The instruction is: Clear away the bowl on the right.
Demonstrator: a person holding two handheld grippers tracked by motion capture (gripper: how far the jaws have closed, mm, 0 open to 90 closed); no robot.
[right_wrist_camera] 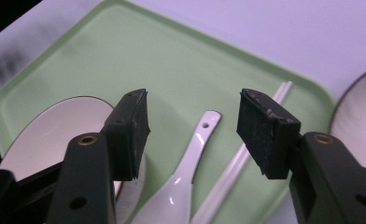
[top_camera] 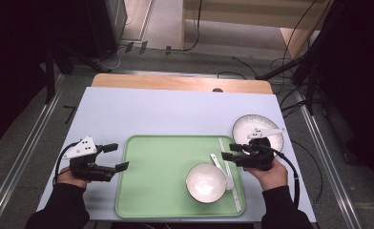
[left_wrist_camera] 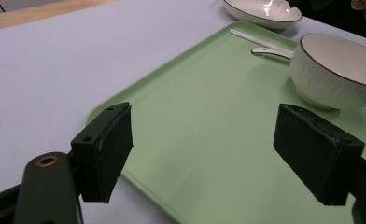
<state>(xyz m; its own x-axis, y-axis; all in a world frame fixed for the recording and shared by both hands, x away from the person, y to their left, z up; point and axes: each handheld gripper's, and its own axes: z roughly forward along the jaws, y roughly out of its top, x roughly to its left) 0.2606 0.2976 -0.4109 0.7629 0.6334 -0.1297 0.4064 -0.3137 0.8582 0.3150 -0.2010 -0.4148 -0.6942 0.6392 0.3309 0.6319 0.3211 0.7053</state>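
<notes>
Desk has a pale top; a strip of bare wood shows along its far edge, and the near edge is partly cut off behind the person's sleeves.

Green tray sits at the desk's near edge, centred, reaching right. Its near rim is close to the bottom of the high view.

White plate is off the tray, on the desk by the right edge, just past the tray's far-right corner. The right gripper covers its near part. In the right gripper view only a sliver of it shows at the frame's right side.

White bowl stands in the tray's near-right part, upright, dark rim line, looks empty.

White spoon lies just right of the bowl, handle toward the far side. Whether it touches the bowl, can't tell.

White chopsticks lie along the tray's right rim; far tips are hard to make out.

Left gripper is over the desk at the tray's left rim, jaws wide apart, nothing between them.

Right gripper hovers over the tray's right rim, above spoon and chopsticks, jaws spread, gripping nothing. Height over the spoon unclear.
</notes>
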